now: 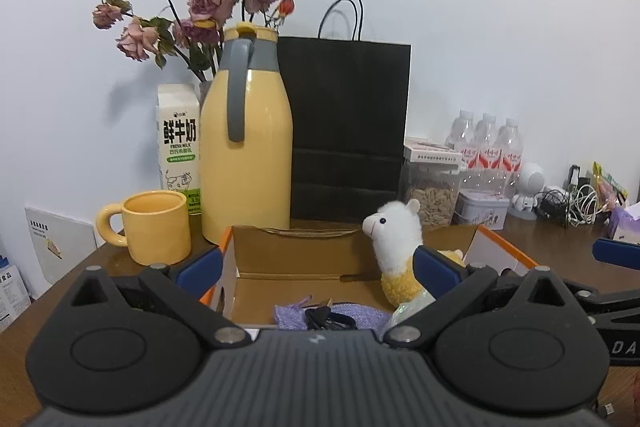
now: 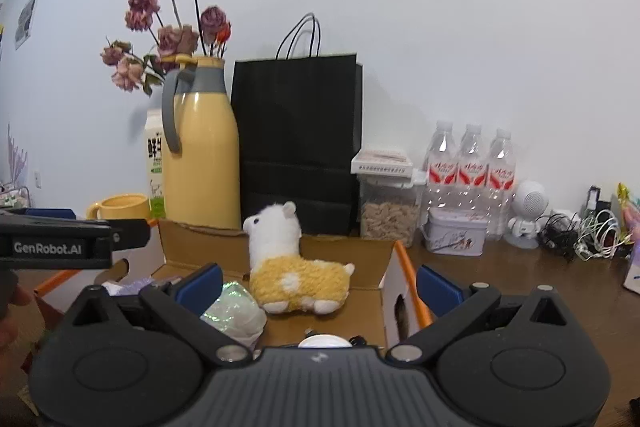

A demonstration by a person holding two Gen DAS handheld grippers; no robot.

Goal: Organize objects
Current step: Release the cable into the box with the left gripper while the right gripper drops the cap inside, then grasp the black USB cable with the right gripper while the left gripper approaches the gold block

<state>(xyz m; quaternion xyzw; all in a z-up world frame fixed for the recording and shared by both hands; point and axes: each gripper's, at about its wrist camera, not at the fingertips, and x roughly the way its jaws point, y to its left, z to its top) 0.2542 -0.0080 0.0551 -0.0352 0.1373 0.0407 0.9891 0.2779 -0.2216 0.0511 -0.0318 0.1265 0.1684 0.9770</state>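
Black ribbed gripper [image 1: 318, 269], blue pads [image 1: 436, 269], silver screws.

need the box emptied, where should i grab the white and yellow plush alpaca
Grip the white and yellow plush alpaca across its upright white neck, coming from above. It stands in the open cardboard box, whose walls block low side approaches, and the neck is narrow and soft.

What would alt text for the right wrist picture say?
A white and yellow plush alpaca sits in an open cardboard box between the right gripper's open blue-tipped jaws. Behind stand a yellow jug, black paper bag and water bottles.
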